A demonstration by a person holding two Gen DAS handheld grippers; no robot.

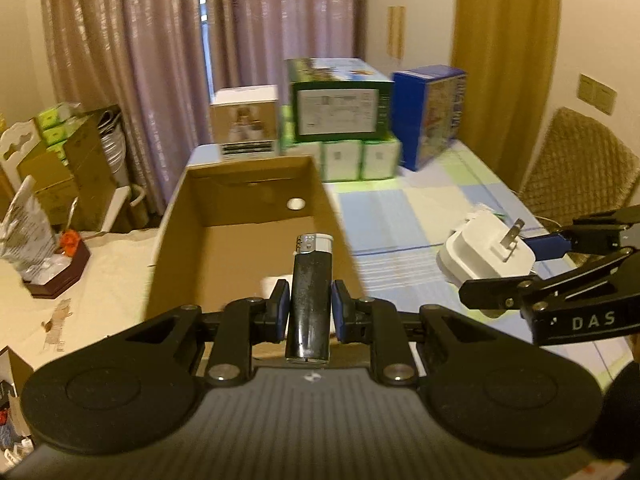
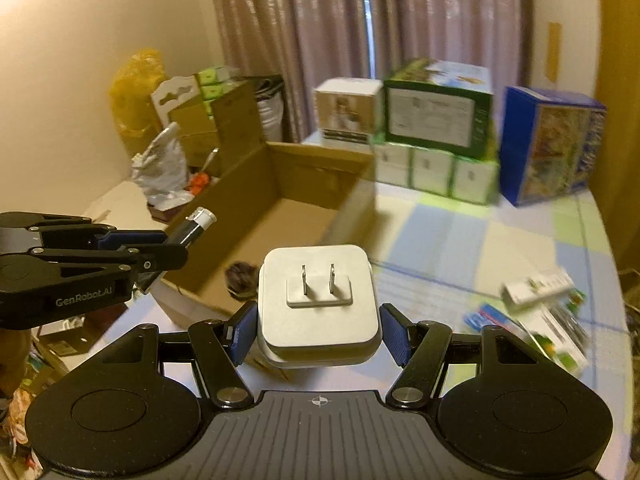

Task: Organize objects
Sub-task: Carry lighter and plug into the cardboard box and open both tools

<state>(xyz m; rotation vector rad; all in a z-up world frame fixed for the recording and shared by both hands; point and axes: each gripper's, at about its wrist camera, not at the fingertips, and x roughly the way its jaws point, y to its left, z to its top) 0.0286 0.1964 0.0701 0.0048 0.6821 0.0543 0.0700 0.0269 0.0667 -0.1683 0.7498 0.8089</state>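
Left tongs (image 1: pixel 309 310): clamped on black lighter (image 1: pixel 310 296), long axis along the fingers, white cap forward, over the cardboard box (image 1: pixel 256 216). Right tongs (image 2: pixel 318 334): gripping white plug adapter (image 2: pixel 318 304), prongs forward, above the tabletop (image 2: pixel 460 248).

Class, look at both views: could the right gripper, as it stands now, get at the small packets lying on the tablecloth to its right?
Probably not yet: the right gripper is shut on the white plug adapter, so its jaws are occupied. The path to the packets across the tablecloth looks free.
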